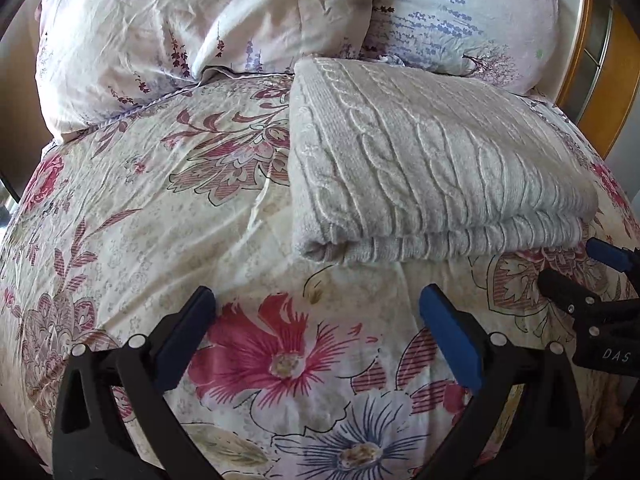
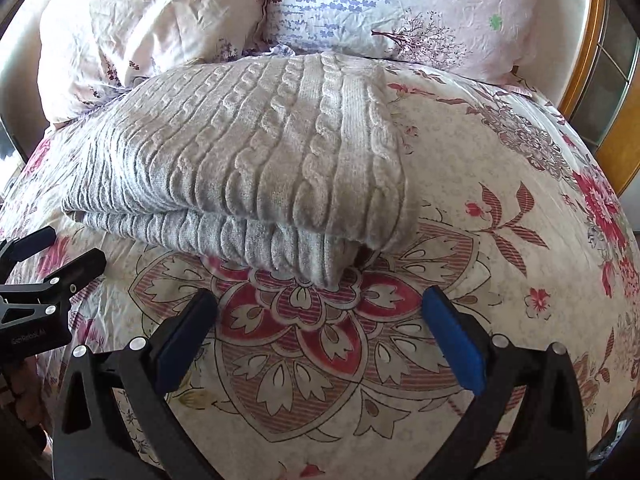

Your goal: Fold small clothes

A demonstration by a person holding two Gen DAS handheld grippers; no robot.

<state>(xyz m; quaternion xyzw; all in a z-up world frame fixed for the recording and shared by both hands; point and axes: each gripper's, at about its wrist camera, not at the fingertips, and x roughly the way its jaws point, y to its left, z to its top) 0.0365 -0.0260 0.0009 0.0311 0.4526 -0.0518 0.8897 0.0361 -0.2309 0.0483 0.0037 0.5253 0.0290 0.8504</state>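
Observation:
A grey cable-knit sweater [image 1: 432, 168] lies folded in a thick rectangle on the floral bedspread [image 1: 160, 208]; it also shows in the right wrist view [image 2: 248, 160]. My left gripper [image 1: 316, 300] is open and empty, hovering just in front of the sweater's near left corner. My right gripper [image 2: 318, 300] is open and empty, just in front of the sweater's near right corner. The right gripper's fingers [image 1: 576, 284] show at the right edge of the left wrist view. The left gripper's fingers [image 2: 72, 268] show at the left edge of the right wrist view.
Two floral pillows [image 1: 180, 24] [image 2: 380, 4] stand behind the sweater at the head of the bed. A wooden frame with glass [image 2: 608, 80] rises at the right. The bedspread [image 2: 500, 240] stretches right of the sweater.

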